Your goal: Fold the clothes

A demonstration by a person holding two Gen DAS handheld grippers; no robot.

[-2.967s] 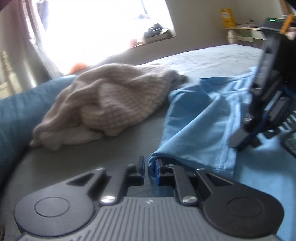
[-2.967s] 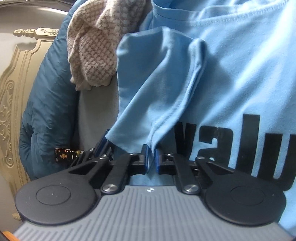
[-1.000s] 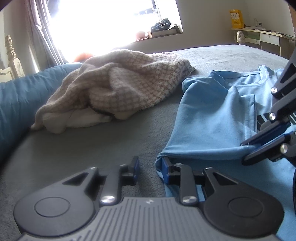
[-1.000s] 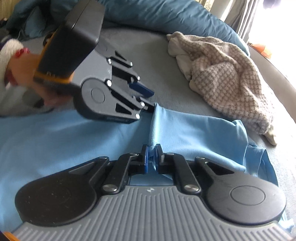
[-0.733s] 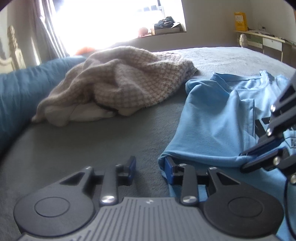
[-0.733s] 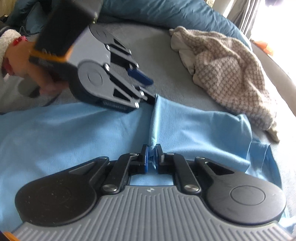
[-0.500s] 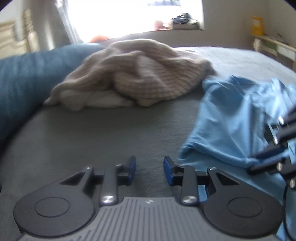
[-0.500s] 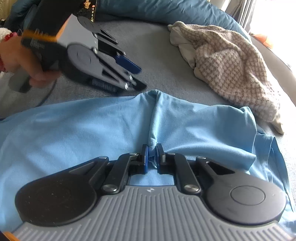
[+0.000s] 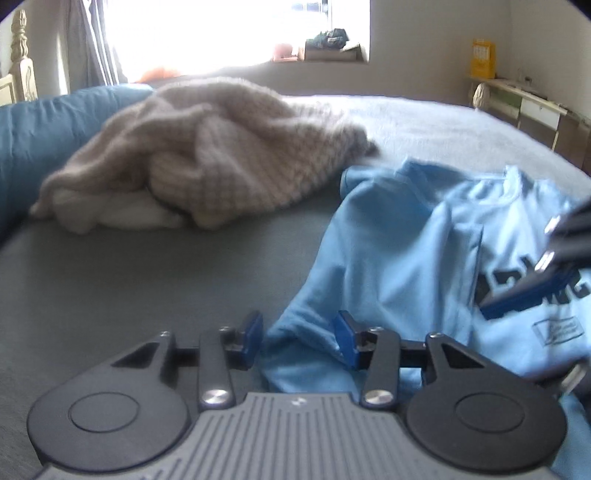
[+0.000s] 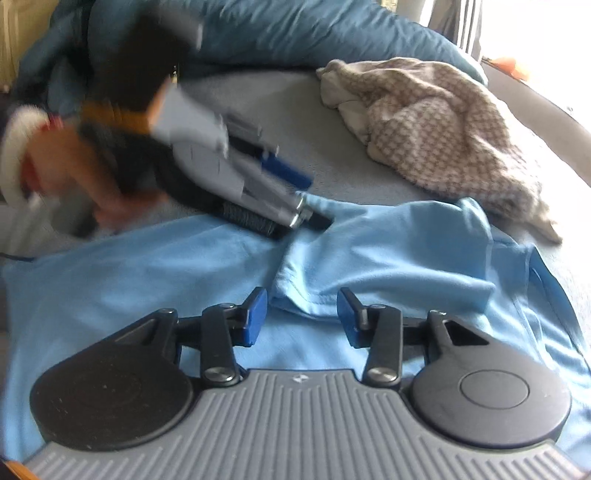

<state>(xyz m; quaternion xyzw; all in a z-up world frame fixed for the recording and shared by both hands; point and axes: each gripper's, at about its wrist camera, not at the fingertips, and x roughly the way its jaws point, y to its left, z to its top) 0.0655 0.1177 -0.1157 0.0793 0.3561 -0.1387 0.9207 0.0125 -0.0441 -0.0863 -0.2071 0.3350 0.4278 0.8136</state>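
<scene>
A light blue T-shirt (image 9: 399, 251) with black print lies on the grey bed, its left side folded over onto the body; it also shows in the right wrist view (image 10: 388, 251). My left gripper (image 9: 298, 334) is open, with the shirt's folded edge lying loose between its jaws. My right gripper (image 10: 302, 314) is open just short of a rumpled fold of the shirt. The left gripper appears blurred in the right wrist view (image 10: 295, 199), at the shirt's far edge. The right gripper's fingers (image 9: 528, 291) show at the right of the left wrist view.
A crumpled beige knit garment (image 9: 207, 162) lies on the grey bed (image 9: 110, 280) beyond the shirt, also in the right wrist view (image 10: 436, 136). A dark blue duvet (image 10: 280, 33) runs along the bed's far side. A window and a desk (image 9: 532, 103) stand beyond.
Both grippers have opened and let go of the shirt. The folded side now rests on the shirt's body. The left gripper has shifted back toward the shirt's edge.
</scene>
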